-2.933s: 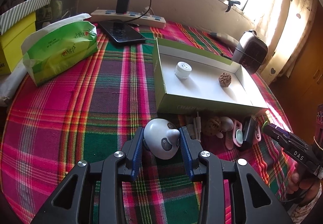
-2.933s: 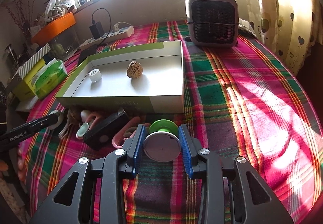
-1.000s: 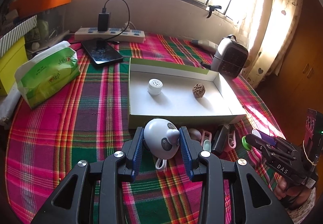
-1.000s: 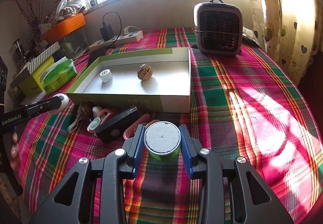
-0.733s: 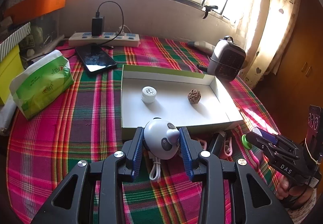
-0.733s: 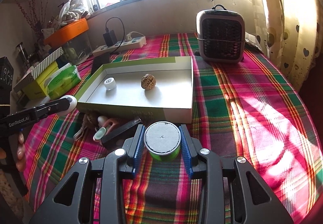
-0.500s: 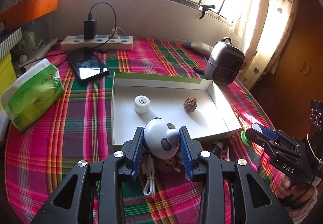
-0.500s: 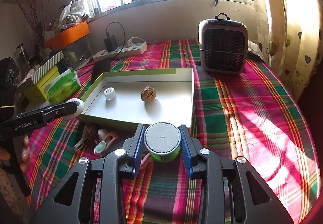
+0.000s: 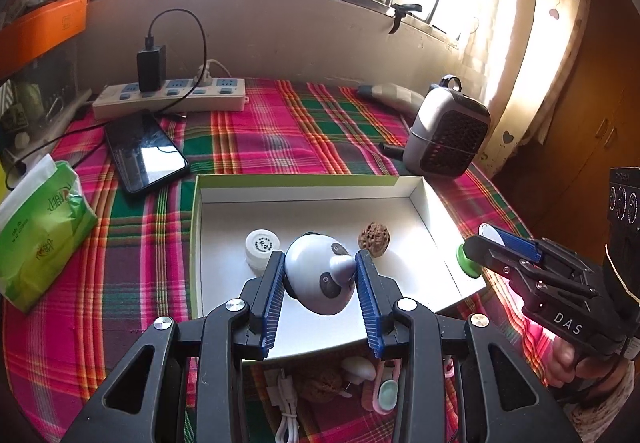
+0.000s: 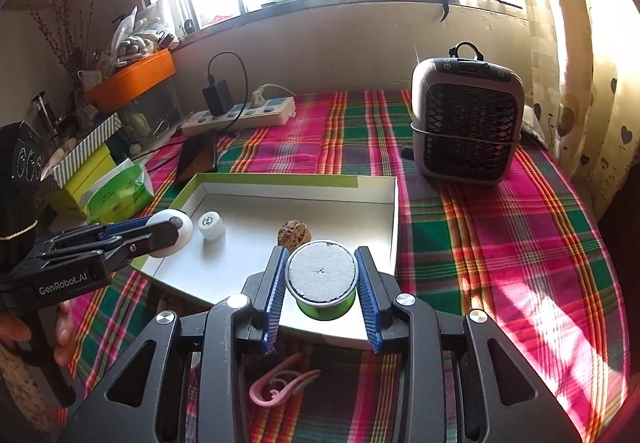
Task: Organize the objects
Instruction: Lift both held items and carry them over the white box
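Observation:
My left gripper [image 9: 320, 267] is shut on a white panda-faced round gadget [image 9: 316, 279] and holds it above the near half of the white box lid [image 9: 430, 203]. My right gripper [image 10: 322, 279] is shut on a green spool with a grey top [image 10: 322, 277] and holds it over the lid's near right corner [image 10: 394, 203]. Inside the lid lie a small white round cap [image 9: 262, 245] and a walnut [image 9: 374, 237]. Each gripper shows in the other's view: the right one [image 9: 486, 243] and the left one [image 10: 170, 233].
Loose items lie in front of the lid: a white cable [image 9: 288, 403], a second walnut [image 9: 320, 383], pink clips [image 10: 280, 385]. A grey fan heater [image 10: 466, 127], a phone [image 9: 146, 151], a power strip [image 9: 168, 97] and a green tissue pack [image 9: 40, 239] stand around it.
Both grippers have risen from the tablecloth and moved forward over the box lid, each still holding its object. The loose items in front of the lid have not moved.

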The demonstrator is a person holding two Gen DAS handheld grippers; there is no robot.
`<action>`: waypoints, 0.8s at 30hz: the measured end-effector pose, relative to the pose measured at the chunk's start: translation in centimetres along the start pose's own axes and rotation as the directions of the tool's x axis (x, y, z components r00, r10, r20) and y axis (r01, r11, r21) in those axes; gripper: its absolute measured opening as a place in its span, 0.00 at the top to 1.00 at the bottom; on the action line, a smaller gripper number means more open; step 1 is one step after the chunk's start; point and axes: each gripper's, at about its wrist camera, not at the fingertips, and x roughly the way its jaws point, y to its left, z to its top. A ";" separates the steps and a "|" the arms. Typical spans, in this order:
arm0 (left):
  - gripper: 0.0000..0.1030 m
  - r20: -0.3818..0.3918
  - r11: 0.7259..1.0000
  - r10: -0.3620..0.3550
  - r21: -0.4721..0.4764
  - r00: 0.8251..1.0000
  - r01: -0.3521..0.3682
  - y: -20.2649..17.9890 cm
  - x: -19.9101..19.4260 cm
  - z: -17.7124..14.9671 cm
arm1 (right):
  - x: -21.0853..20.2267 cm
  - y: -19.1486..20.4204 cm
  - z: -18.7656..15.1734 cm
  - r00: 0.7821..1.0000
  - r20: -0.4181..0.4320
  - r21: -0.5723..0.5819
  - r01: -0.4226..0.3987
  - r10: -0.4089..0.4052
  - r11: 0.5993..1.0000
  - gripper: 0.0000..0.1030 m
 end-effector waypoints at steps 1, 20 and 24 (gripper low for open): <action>0.68 -0.004 1.000 -0.003 -0.004 1.000 0.003 0.1 0.4 0.2 | 0.3 -0.1 0.2 1.000 -0.003 0.000 -0.002 0.002 1.000 0.66; 0.68 -0.066 1.000 0.003 -0.004 0.998 -0.003 0.5 6.3 3.3 | 6.5 -1.4 2.7 0.998 -0.070 0.012 0.003 -0.002 1.000 0.66; 0.68 -0.073 1.000 0.006 -0.001 0.997 -0.006 0.6 7.1 3.4 | 7.4 -1.5 2.8 0.997 -0.081 0.017 0.002 0.000 1.000 0.66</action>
